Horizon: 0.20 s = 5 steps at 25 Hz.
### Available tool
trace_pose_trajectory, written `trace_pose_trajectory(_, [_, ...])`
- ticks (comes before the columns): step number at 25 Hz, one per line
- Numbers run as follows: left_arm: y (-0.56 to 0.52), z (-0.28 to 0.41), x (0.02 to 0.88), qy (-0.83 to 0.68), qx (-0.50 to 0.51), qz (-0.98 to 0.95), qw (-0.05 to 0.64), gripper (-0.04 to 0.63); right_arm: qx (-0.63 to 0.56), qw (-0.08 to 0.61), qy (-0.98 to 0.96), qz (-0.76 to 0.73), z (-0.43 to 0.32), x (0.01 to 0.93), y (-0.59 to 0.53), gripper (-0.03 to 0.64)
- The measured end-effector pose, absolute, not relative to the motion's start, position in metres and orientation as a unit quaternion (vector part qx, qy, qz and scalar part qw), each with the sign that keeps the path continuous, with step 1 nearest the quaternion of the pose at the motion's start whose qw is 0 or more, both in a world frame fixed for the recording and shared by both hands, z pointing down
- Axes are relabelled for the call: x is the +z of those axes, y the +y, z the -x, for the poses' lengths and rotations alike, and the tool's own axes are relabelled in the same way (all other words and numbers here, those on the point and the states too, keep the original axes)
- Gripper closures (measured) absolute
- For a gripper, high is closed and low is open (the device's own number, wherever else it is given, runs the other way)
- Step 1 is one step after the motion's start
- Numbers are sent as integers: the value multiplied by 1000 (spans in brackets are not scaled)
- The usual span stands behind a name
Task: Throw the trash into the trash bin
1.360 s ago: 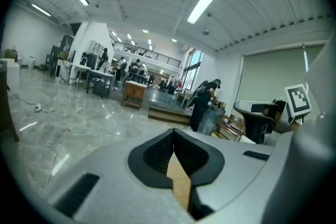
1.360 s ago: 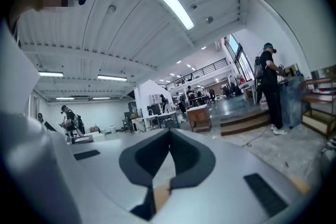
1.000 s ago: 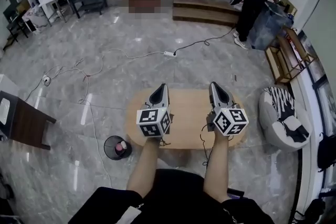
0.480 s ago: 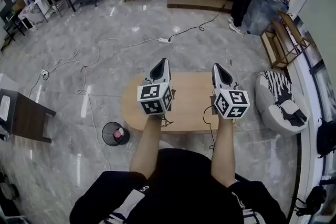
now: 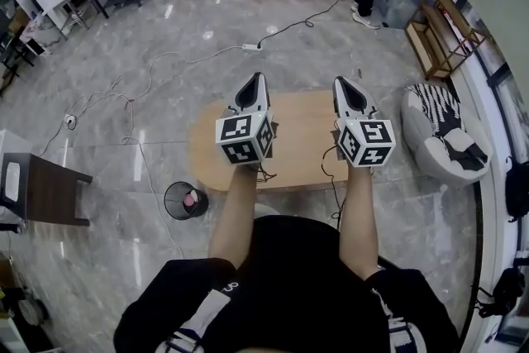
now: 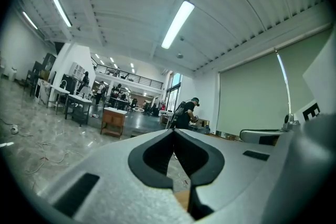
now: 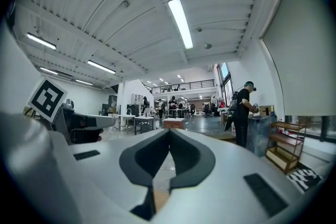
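Head view: the marble floor (image 5: 165, 95) lies open on all sides of the oval table (image 5: 302, 136), with loose cables (image 5: 137, 165) trailing off the table's left side. A patterned pouf (image 5: 442, 145) sits just beyond the table's right end. The trash bin (image 5: 172, 193) stands on the floor beside the table's near-left corner. The left claw (image 5: 259, 78) and right claw (image 5: 340, 82) hang level above the table, both closed on nothing. A pink item (image 5: 192, 200) lies inside the bin, and no trash shows on the bare tabletop. The task looks finished or awaiting another piece. Recommended: locate any remaining trash first, carry it clear of the table's rounded left edge, and release squarely over the bin.
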<state>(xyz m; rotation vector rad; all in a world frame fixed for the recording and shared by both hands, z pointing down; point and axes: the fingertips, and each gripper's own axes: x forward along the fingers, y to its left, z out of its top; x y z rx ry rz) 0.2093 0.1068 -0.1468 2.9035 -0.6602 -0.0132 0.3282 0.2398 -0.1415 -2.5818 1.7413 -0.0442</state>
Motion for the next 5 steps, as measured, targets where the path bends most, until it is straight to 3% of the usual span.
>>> trace_pose_trajectory(5, [112,-213,-152,-216,-8,-973,77,589,-3,13,560,828,-328,-149,242,606])
